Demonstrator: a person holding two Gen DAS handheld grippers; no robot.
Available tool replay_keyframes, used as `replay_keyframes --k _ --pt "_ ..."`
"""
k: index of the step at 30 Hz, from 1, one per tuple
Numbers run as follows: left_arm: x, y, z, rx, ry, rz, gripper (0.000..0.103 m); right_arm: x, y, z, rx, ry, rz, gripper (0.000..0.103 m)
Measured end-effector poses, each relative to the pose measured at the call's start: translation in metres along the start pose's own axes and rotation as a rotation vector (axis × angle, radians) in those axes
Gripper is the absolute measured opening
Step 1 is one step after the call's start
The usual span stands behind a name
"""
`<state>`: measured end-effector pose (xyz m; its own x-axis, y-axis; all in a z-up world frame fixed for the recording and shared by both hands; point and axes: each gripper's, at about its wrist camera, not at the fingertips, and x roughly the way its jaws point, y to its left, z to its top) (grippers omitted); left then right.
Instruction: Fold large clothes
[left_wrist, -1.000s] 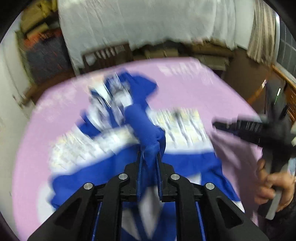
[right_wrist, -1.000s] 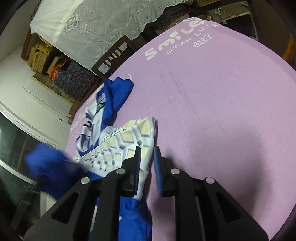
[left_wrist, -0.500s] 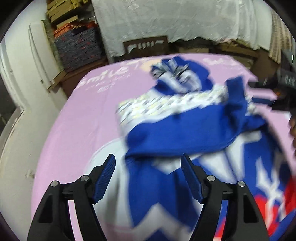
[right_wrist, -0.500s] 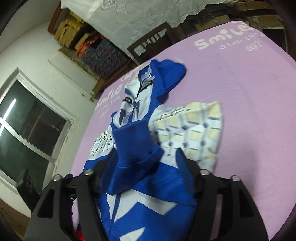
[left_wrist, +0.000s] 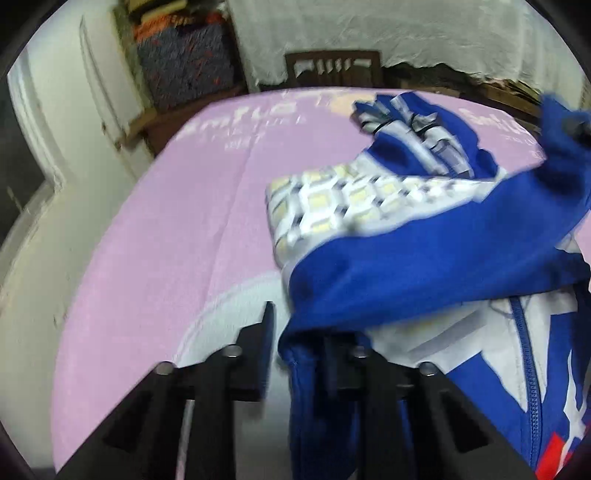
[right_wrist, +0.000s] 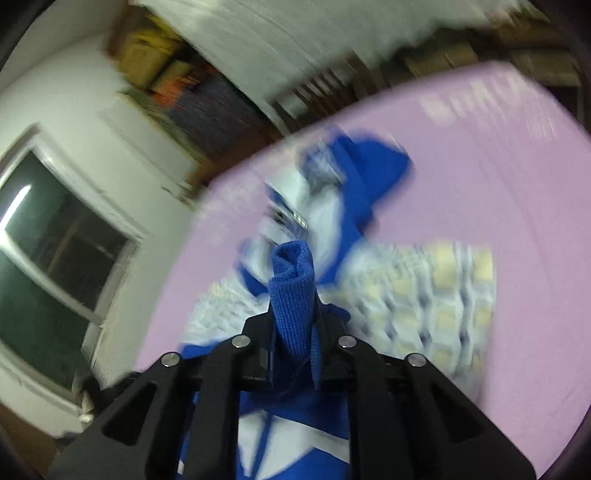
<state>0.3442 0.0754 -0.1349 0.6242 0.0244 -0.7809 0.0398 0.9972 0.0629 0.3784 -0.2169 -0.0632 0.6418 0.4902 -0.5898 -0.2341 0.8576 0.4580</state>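
A cluttered room with a draped white cloth (left_wrist: 388, 33) and a wooden chair (left_wrist: 334, 70) is seen behind a surface covered in lilac cloth (left_wrist: 166, 221). A blue-and-white zip jacket (left_wrist: 424, 266) is spread on it, ahead of both tools. The left tool (left_wrist: 295, 328) has just been closing, and a blue fold at the jacket's near edge is pinched between its fingers. The right tool (right_wrist: 293, 321) has likewise just been closing and is clamped on a ribbed blue cuff (right_wrist: 291, 288), which stands up between its fingers. Both ends are probably gripped so that the sleeve can be carried across the body for a fold.
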Motion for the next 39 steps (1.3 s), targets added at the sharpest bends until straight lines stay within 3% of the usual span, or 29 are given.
replay_keyframes --k 3,5,8,12,14,17,18,20,23,25,27,29,32,34,36,39 --pt "-0.003 0.005 -0.006 -0.034 0.001 -0.023 0.022 -0.019 0.007 0.002 -0.072 -0.067 0.007 0.013" --pt "-0.006 -0.001 -0.009 -0.013 -0.007 0.002 0.024 -0.013 -0.010 -0.006 -0.062 -0.043 -0.059 0.013" --pt "-0.008 -0.006 -0.013 0.007 -0.010 0.021 0.031 0.009 -0.061 -0.026 0.058 0.050 -0.145 0.013" --pt "-0.014 0.007 -0.020 -0.024 0.014 -0.008 0.044 0.006 -0.091 -0.036 0.153 0.068 -0.129 0.027" --pt "-0.025 0.017 -0.026 -0.042 0.018 -0.046 0.044 -0.006 -0.094 -0.034 0.171 0.069 -0.121 0.039" --pt "-0.048 0.025 -0.027 -0.046 -0.043 -0.049 0.043 -0.038 -0.094 -0.032 0.162 -0.023 -0.192 0.046" --pt "-0.055 0.024 -0.022 -0.042 -0.068 -0.055 0.043 -0.046 -0.091 -0.031 0.157 -0.051 -0.196 0.043" --pt "-0.064 0.013 -0.004 -0.020 -0.106 -0.097 0.043 -0.056 -0.078 -0.029 0.133 -0.072 -0.139 0.027" --pt "-0.062 -0.016 0.022 0.020 -0.142 -0.189 0.043 -0.037 -0.039 -0.026 0.024 -0.015 -0.071 0.022" --pt "-0.049 -0.034 0.032 0.047 -0.114 -0.229 0.043 -0.021 -0.024 -0.027 -0.011 0.029 -0.058 0.021" --pt "-0.026 -0.052 0.033 0.080 -0.067 -0.216 0.043 -0.001 -0.018 -0.030 -0.018 0.073 -0.060 0.021" --pt "-0.004 -0.058 0.026 0.098 -0.016 -0.174 0.043 0.013 -0.030 -0.034 0.020 0.107 -0.095 0.019" --pt "0.000 -0.053 0.019 0.110 -0.037 -0.167 0.045 0.010 -0.059 -0.043 0.089 0.128 -0.112 0.001" --pt "-0.001 -0.051 0.016 0.115 -0.044 -0.168 0.045 0.001 -0.075 -0.049 0.104 0.119 -0.134 0.000" --pt "-0.002 -0.054 0.010 0.139 -0.066 -0.150 0.046 -0.007 -0.094 -0.053 0.141 0.111 -0.101 0.000" --pt "-0.005 -0.047 0.011 0.113 -0.052 -0.159 0.045 -0.006 -0.096 -0.055 0.150 0.112 -0.090 0.000"
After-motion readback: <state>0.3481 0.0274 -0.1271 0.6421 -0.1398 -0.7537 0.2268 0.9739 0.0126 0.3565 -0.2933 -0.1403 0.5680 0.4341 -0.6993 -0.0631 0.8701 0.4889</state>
